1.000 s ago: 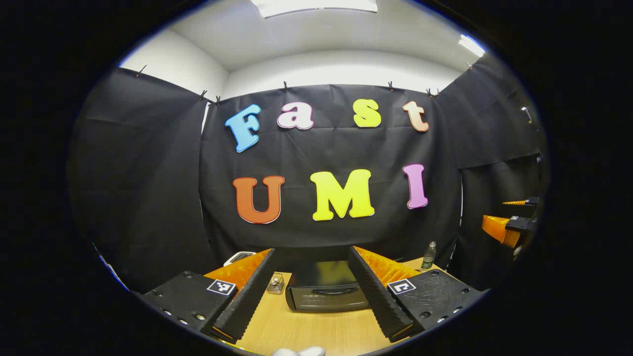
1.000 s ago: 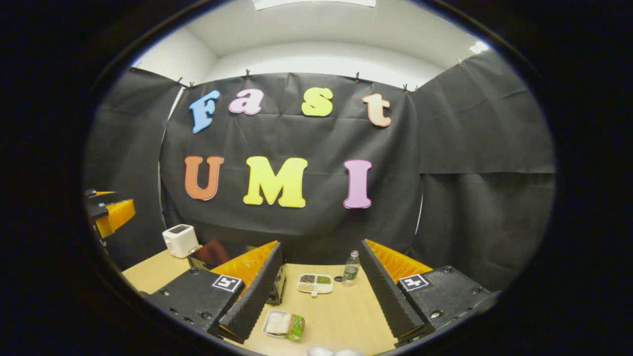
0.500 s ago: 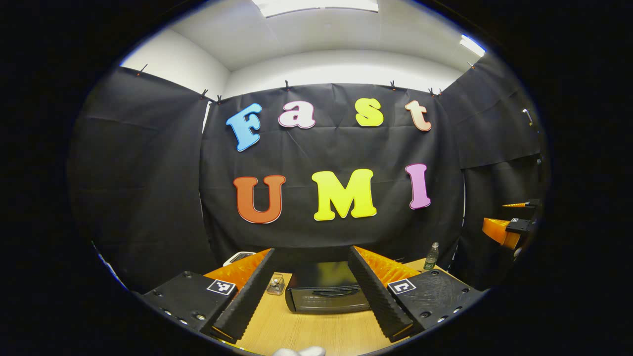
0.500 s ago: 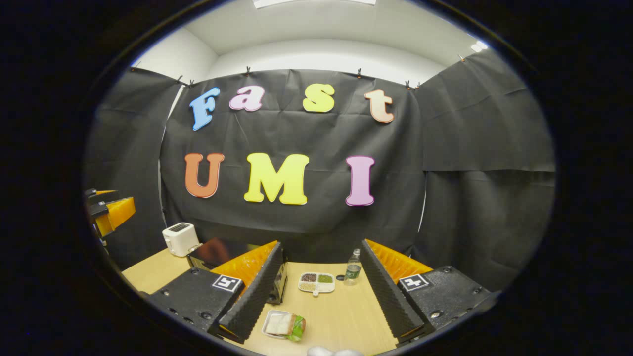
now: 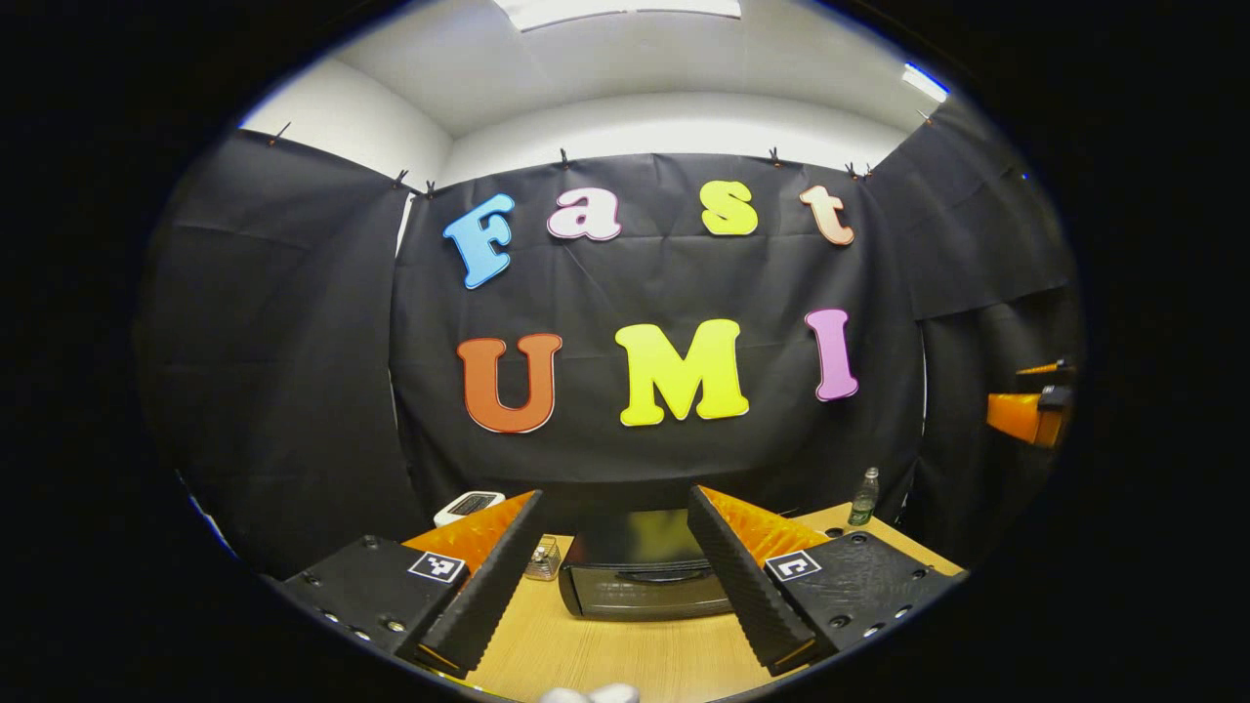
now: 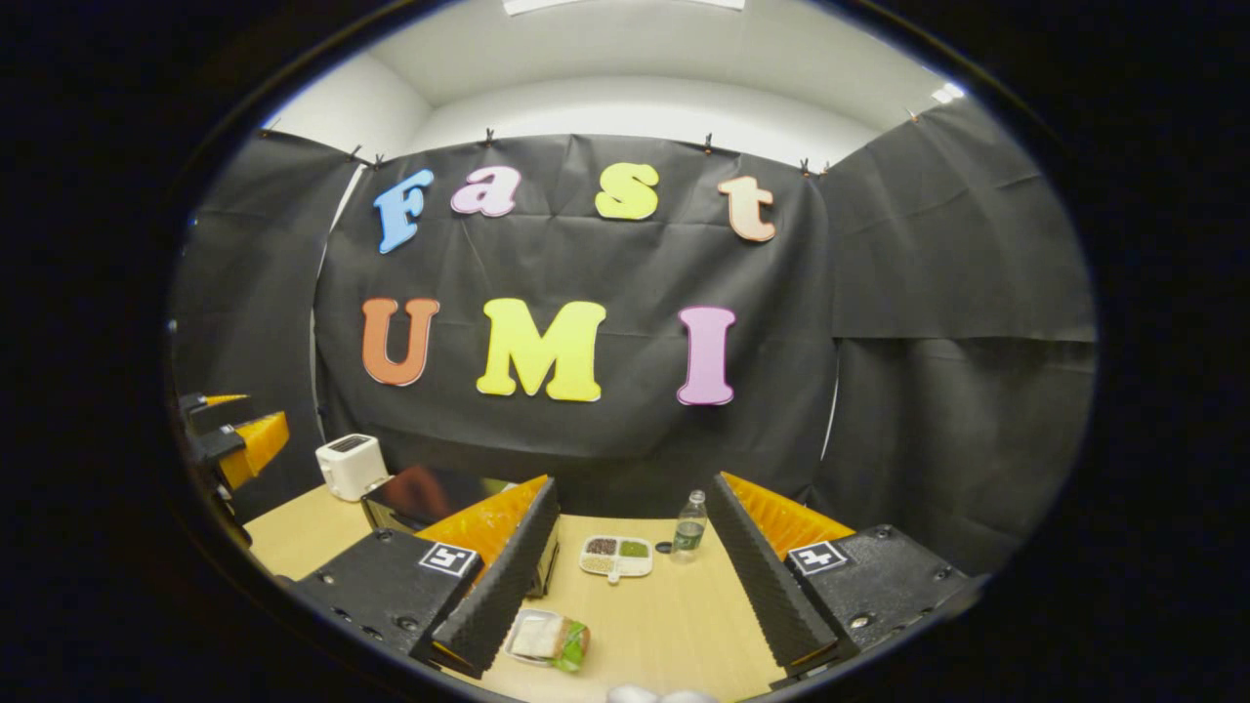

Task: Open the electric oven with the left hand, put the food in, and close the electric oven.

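A black electric oven stands on the wooden table with its door closed, seen in the left gripper view straight ahead between my fingers. My left gripper is open and some way short of the oven. In the right gripper view the oven sits at the left, partly behind my left finger. The food, a sandwich on a small tray, lies near the table's front. My right gripper is open above the table, with the tray just right of its left finger. The left gripper shows far left there.
A white toaster stands at the table's back left. A divided dish of grains and a plastic bottle sit near the back wall. A small glass jar stands left of the oven. The right gripper shows at the far right.
Both views have tilted down slightly and drifted. The left gripper has come a little closer to the oven. The sandwich tray sits a bit further left in the right gripper view.
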Demonstrator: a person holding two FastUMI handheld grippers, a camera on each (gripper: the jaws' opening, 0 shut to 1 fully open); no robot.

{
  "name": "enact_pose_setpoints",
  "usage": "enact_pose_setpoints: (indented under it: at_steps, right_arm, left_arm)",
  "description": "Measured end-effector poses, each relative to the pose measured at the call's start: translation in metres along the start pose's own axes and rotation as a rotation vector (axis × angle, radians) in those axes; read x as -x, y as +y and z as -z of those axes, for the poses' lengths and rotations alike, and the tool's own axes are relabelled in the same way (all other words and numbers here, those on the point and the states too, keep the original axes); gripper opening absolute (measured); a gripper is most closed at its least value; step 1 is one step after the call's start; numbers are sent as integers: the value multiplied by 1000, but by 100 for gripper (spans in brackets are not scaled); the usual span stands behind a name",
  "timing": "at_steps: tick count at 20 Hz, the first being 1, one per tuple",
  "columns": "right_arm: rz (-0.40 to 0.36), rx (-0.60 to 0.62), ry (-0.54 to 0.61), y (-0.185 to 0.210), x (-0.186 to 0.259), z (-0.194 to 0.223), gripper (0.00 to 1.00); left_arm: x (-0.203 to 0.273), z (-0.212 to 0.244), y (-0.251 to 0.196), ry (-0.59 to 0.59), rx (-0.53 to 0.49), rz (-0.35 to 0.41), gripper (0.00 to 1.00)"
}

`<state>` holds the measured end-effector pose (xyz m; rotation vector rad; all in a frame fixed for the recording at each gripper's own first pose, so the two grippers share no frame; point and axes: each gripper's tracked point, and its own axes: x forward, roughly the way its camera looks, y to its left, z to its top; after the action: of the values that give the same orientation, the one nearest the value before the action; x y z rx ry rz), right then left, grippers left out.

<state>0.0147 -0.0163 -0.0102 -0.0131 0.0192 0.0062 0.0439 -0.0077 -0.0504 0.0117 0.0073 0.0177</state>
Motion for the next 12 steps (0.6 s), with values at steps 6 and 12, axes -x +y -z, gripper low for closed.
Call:
enact_pose_setpoints:
  at_steps: [6,12]
  right_arm:
    - [21,38,16,-19,6,8,96]
    - [59,68,34,-37,11,15,96]
  left_arm:
    - [-32,67,-25,43,4,37,96]
    - [-86,137,-55,129,-5,72,96]
